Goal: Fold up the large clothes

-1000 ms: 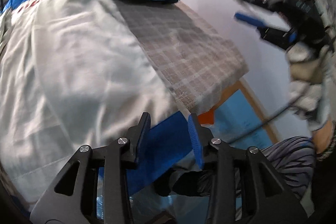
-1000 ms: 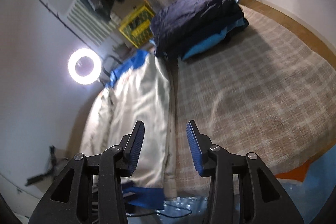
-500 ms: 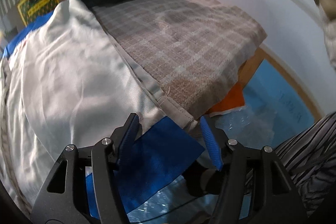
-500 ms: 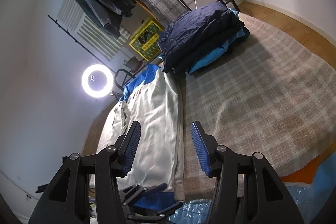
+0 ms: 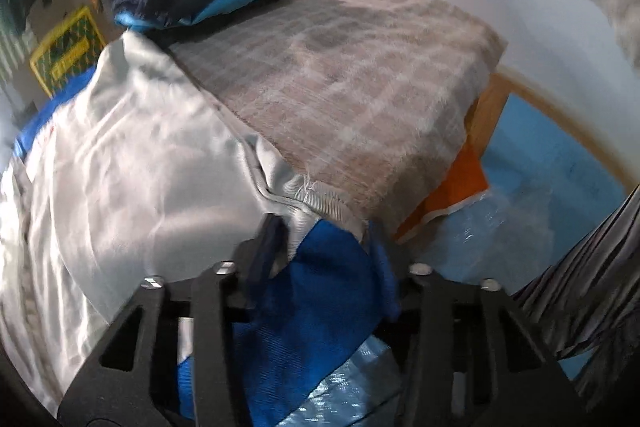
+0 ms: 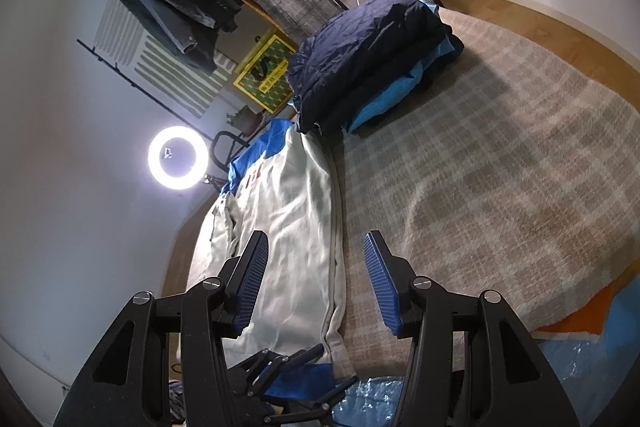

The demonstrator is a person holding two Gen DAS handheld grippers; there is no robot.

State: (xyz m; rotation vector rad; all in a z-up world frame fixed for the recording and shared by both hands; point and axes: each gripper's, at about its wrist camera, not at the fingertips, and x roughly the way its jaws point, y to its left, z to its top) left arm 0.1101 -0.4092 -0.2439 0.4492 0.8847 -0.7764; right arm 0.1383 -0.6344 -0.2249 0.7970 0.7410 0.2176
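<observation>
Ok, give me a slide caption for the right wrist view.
Open right gripper hovers over the grey-and-blue garment laid beside folded dark clothes on the plaid blanket.

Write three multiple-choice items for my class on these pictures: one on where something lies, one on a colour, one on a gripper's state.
1. Where does the folded navy pile lie?
A. at the far end of the checked blanket, beyond the grey garment
B. on the floor
C. on the clothes rail

2. What colour is the grey garment's near hem panel?
A. orange
B. blue
C. yellow

3. How is the right gripper?
A. shut on the blanket
B. shut on the garment
C. open, holding nothing

Answers: 1 A, the pile sits on the blanket's far part; 2 B, the blue panel lies between the left gripper's fingers; 3 C, its fingers stand apart above the garment.
</observation>
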